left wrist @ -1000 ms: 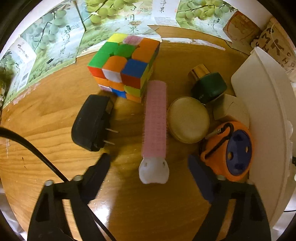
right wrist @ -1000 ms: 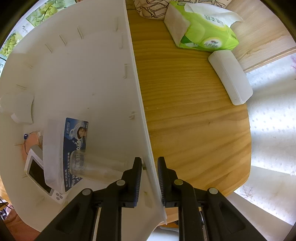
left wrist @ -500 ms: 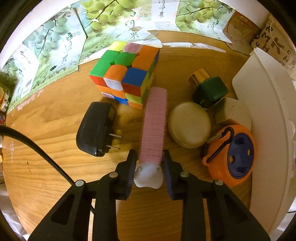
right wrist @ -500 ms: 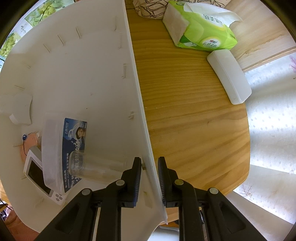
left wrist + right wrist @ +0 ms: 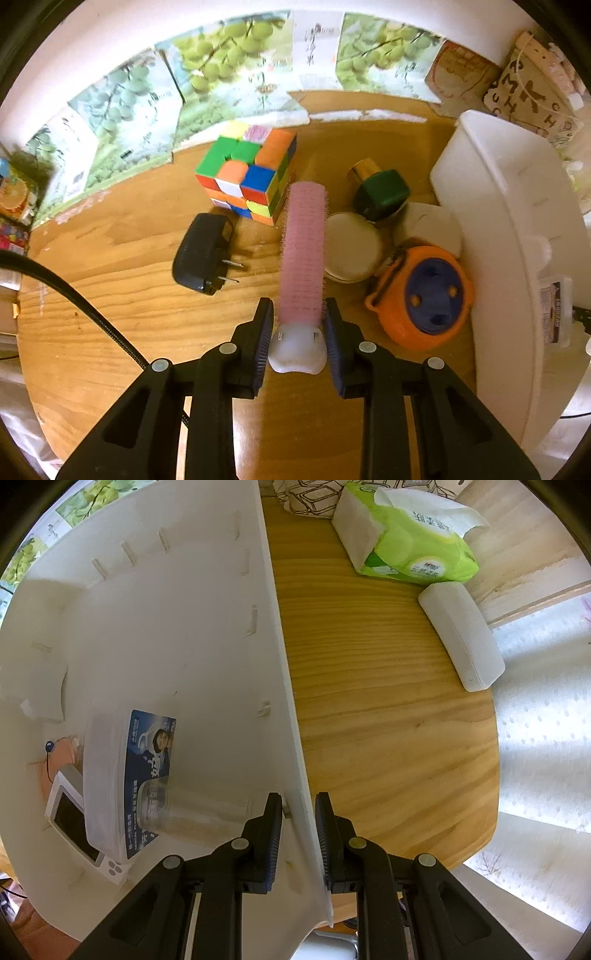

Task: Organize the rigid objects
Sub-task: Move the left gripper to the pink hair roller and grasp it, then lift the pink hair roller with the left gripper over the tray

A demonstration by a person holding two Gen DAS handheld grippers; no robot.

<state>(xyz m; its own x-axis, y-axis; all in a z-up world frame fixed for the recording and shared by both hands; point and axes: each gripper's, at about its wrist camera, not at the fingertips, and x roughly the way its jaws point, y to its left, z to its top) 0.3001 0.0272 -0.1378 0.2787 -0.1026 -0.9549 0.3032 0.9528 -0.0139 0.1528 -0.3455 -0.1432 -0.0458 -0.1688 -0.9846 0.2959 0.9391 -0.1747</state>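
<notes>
Pink hair roller (image 5: 303, 254) with a white cap end sits pinched between the jaws of the left gripper (image 5: 298, 341), whose pads press on either side of the cap and the roller's lower end. Its body points away from the gripper over the middle of the wooden table (image 5: 122, 332), and whether any of it touches the wood cannot be told. Just beyond its far end stands a colourful puzzle cube (image 5: 247, 173). Beside it on one side lies a black plug adapter (image 5: 203, 254), prongs turned toward the roller but apart from it. On the other side a round cream compact (image 5: 352, 247) lies just beside the roller, with a green bottle with a gold cap (image 5: 380, 190) behind it and an orange tape measure with a blue centre (image 5: 424, 295) nearer the gripper. A small white box (image 5: 428, 229) sits between the compact and the white bin (image 5: 517, 206), which stands toward the table's edge on that side. Green fruit cartons (image 5: 207, 81) line the far edge of the table.

The right gripper (image 5: 298, 825) pinches the bin's thin side wall (image 5: 280, 664), one jaw inside and one outside. Inside the bin lie a clear box with a blue printed label (image 5: 147, 771), a clear bottle (image 5: 184, 808) across it, and a small white device with a dark screen (image 5: 74, 819). Outside, on the table, lie a green tissue pack (image 5: 413, 542) and a white case (image 5: 461, 631).
</notes>
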